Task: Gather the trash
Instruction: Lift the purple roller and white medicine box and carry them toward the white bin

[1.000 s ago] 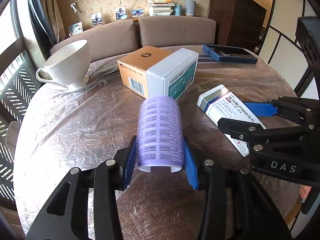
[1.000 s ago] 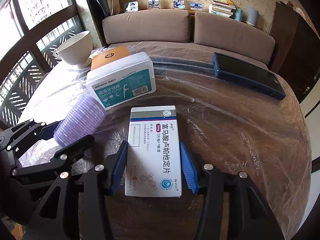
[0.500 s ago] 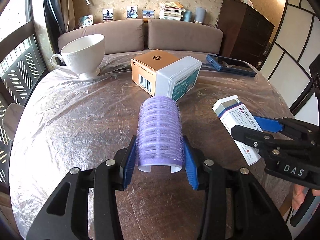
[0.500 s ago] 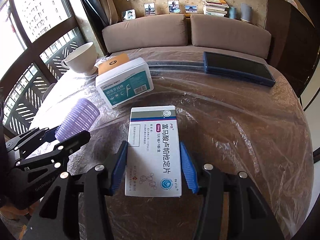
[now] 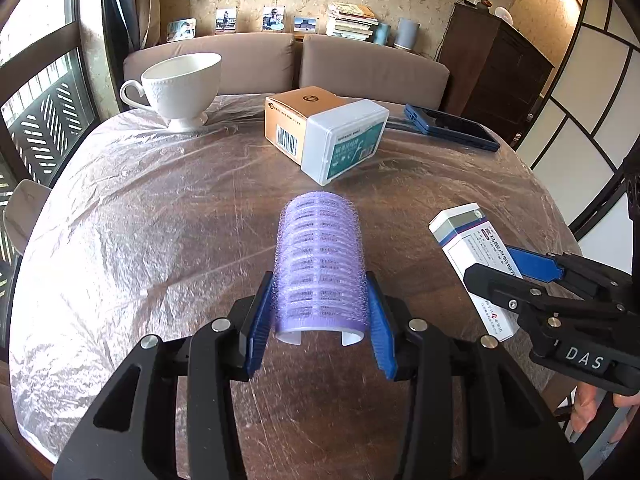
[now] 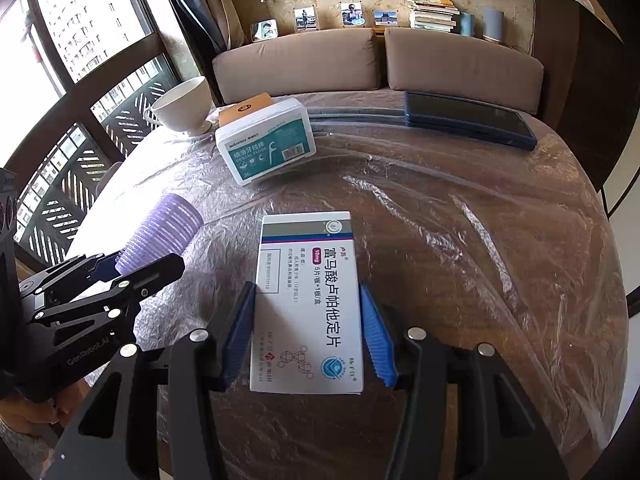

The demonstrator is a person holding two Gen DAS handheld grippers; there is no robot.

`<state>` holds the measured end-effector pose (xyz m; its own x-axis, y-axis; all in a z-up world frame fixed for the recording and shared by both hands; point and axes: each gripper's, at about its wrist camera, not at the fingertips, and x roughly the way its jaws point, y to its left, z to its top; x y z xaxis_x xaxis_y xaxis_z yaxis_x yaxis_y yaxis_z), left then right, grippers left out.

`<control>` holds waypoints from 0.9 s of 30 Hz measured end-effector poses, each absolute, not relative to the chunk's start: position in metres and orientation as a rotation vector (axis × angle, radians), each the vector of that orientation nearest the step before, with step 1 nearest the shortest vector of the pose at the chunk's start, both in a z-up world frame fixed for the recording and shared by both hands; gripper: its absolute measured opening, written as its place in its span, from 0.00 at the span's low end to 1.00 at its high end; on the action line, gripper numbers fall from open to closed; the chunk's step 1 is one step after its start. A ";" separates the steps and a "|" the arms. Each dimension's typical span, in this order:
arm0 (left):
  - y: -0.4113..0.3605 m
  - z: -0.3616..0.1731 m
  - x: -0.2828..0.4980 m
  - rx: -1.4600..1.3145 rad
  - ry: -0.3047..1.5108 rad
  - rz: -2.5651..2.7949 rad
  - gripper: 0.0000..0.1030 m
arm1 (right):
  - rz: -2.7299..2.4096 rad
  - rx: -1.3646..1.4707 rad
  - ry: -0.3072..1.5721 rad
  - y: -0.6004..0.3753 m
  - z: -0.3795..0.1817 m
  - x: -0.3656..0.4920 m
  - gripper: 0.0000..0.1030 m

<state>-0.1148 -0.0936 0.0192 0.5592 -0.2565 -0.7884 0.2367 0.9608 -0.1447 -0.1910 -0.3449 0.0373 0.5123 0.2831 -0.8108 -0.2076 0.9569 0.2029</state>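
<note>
My left gripper is shut on a purple hair roller and holds it above the plastic-covered round table. The roller also shows in the right wrist view. My right gripper is shut on a white medicine box with blue and grey bands, held above the table. The box and the right gripper also show at the right of the left wrist view. The left gripper shows at the left of the right wrist view.
A white dental floss box leans on an orange carton mid-table. A white cup stands at the far left. A dark blue tablet lies at the far right. A sofa is behind the table.
Both grippers have risen and drawn back from the table with the roller and the medicine box still held. The things on the table look farther away.
</note>
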 end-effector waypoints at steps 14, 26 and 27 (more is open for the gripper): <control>-0.105 0.026 -0.146 -0.031 0.922 -0.291 0.44 | 0.292 0.100 0.987 -0.359 0.040 -0.220 0.49; -0.112 0.025 -0.177 -0.033 0.929 -0.280 0.43 | 0.304 0.094 0.985 -0.365 0.042 -0.250 0.49; -0.112 0.025 -0.180 -0.034 0.928 -0.277 0.43 | 0.307 0.093 0.984 -0.367 0.042 -0.255 0.49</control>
<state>-0.1802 -0.1120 0.0254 0.5663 -0.2504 -0.7852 0.2215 0.9639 -0.1476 -0.2553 -0.3671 0.0425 0.5142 0.2972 -0.8045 -0.2132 0.9529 0.2157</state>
